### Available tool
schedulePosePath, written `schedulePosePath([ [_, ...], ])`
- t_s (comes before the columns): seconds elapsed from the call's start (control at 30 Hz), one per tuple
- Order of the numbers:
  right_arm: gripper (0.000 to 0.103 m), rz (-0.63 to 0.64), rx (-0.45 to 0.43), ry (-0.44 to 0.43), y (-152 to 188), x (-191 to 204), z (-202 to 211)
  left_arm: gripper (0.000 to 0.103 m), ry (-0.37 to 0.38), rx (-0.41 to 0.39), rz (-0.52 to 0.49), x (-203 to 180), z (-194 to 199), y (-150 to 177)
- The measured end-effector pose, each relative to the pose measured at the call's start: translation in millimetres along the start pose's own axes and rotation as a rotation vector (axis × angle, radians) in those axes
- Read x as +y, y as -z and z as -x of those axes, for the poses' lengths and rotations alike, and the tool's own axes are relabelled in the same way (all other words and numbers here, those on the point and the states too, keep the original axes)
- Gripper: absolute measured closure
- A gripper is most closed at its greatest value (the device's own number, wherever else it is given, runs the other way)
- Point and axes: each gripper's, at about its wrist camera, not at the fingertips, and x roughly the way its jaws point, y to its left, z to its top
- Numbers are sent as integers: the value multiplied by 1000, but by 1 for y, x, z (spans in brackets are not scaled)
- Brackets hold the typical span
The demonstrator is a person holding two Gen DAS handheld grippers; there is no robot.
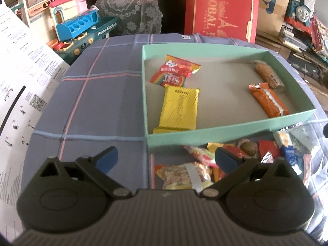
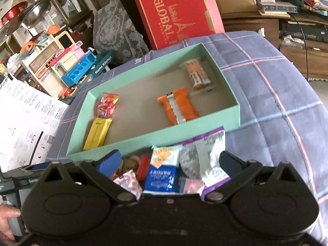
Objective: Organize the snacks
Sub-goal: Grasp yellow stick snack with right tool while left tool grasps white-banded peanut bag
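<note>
Left wrist view, from its left edge: a white printed sheet (image 1: 22, 78) leans in over the plaid cloth (image 1: 92, 102), with a toy kitchen set (image 1: 78, 24) behind it. The left gripper (image 1: 166, 160) hangs over the cloth with its tongs spread wide, gripping nothing. Ahead sits the mint-green box (image 1: 225, 132), holding a rainbow packet (image 1: 174, 71) and a yellow packet (image 1: 178, 108) at its left side, an orange packet (image 1: 268, 100) and a brown bar (image 1: 266, 73) at its right. A red gift box (image 1: 221, 8) stands behind. The loose snack pile (image 1: 235, 160) lies just in front of the box's near wall, partly behind the right fingertip.

Right wrist view: the right gripper (image 2: 171, 164) is also spread wide and empty, poised directly over the pile. Between its fingers lie a pink packet (image 2: 129, 181), a blue-and-white packet (image 2: 161, 176) and a silver-purple wrapper (image 2: 207, 155). The box's near wall stands between these and the sorted packets.
</note>
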Motion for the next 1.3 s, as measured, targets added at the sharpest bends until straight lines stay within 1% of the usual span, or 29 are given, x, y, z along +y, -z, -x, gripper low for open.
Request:
schedulePosePath([
  [0.2,0,-2,16,-19,13,7,2,0,-36,10,-40,-1,-3,15],
  [0.5,0,45,69,-49,29,29,-5,0,-29,40,-65,7,-3,51],
  [0.6,0,69,73,-35,35,36,-9,0,-28,36,-66,7,-1,52],
  [0.7,0,87,59,-13,41,37,-8,0,-36,29,-94,2,-1,51],
  [0.8,0,108,64,16,51,36,-8,0,-22,27,-126,-6,-3,49],
  [0.87,9,126,76,33,57,34,-9,0,-20,25,-145,-11,-6,47],
  [0.9,11,134,84,40,60,34,-10,0,-18,26,-148,-13,-8,46],
  [0.97,23,148,93,43,64,35,-12,0,-9,32,-146,-15,-13,44],
  [1.0,26,166,99,49,66,37,-13,2,-5,37,-143,-15,-15,44],
  [1.07,40,210,105,66,68,43,-16,19,3,43,-137,-13,-19,45],
  [1.1,45,229,109,73,69,45,-18,23,-5,51,-129,-12,-21,45],
  [1.13,55,246,115,80,70,47,-21,24,0,52,-119,-9,-21,47],
  [1.17,61,258,120,87,71,48,-23,25,12,53,-105,-5,-22,48],
  [1.2,62,264,122,95,71,49,-26,29,20,56,-94,-2,-21,49],
  [1.23,65,267,123,103,71,49,-29,31,25,59,-88,1,-21,51],
  [1.27,69,266,124,109,71,50,-32,31,31,59,-84,4,-21,54],
  [1.3,70,265,127,112,71,50,-35,31,34,64,-79,8,-21,56],
])
